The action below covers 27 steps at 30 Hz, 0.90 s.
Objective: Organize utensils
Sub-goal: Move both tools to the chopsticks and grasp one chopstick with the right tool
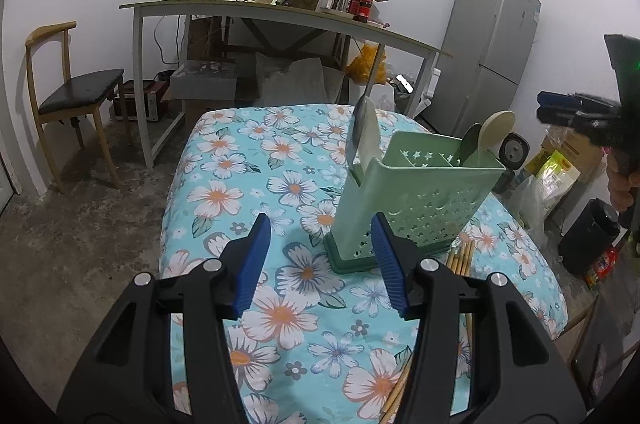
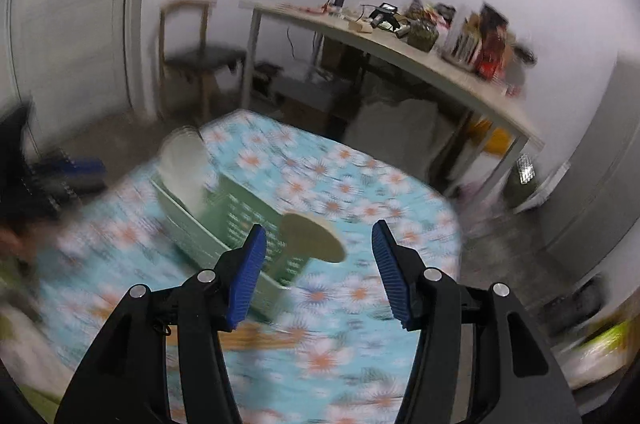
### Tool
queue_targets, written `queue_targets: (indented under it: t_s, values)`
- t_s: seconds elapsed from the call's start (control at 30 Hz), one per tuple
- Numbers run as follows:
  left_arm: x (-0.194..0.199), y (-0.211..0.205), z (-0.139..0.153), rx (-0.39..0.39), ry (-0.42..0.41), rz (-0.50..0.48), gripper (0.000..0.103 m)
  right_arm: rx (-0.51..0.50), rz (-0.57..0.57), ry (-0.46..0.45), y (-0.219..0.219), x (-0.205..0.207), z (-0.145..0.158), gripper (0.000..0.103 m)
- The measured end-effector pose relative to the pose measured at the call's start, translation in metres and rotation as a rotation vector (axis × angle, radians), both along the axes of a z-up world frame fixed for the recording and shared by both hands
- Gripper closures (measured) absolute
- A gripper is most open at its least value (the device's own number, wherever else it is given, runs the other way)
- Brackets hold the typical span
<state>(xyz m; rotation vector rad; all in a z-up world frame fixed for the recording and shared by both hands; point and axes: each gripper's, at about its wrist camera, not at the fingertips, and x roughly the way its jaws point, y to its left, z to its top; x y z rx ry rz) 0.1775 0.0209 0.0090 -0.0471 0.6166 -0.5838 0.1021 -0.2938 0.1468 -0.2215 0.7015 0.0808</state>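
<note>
Both grippers, left and right, stood with jaws wide, empty; bamboo chopsticks beside the green perforated plastic holder wanted gathering next, pinched mid-length.

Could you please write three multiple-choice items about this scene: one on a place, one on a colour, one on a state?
1. Where does the cleaver with the broad steel blade stand?
A. in the holder
B. flat on the cloth
C. on the chair

2. What colour is the perforated plastic utensil holder?
A. red
B. pale green
C. black

3. How are the jaws of the left gripper?
A. open and empty
B. shut on a spoon
C. shut on chopsticks

Key: 1 A, the blade rises from the holder's left end; 2 B, its walls are pale green; 3 A, only the floral tablecloth shows between the blue pads.
</note>
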Motion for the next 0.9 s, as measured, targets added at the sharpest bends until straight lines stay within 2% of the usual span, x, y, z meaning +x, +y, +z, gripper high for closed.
queue_targets:
  t_s: [0.1,0.13,0.23,0.3,0.6,0.7,0.9]
  values:
    - [-0.002,0.0,0.0,0.0,0.0,-0.003,0.053,0.2,-0.04,-0.032,-0.019,-0.012,0.0,0.049]
    - [-0.003,0.001,0.0,-0.001,-0.001,-0.005,0.053,0.302,-0.055,-0.038,-0.028,-0.019,-0.004,0.049]
    - [-0.007,0.002,-0.002,0.004,0.005,-0.006,0.05,0.455,-0.089,-0.016,-0.037,-0.033,-0.026,0.049]
    - [-0.009,0.001,-0.004,0.011,0.011,-0.009,0.05,0.508,-0.115,0.015,-0.037,-0.041,-0.046,0.049]
    - [-0.02,-0.007,-0.019,0.036,0.051,-0.053,0.049,0.775,-0.249,0.272,-0.011,-0.088,-0.169,0.049]
    - [-0.026,-0.011,-0.025,0.057,0.061,-0.071,0.049,0.846,-0.278,0.324,-0.004,-0.092,-0.195,0.049]
    - [-0.036,-0.016,-0.039,0.076,0.09,-0.097,0.049,0.835,-0.311,0.361,0.01,-0.086,-0.209,0.06]
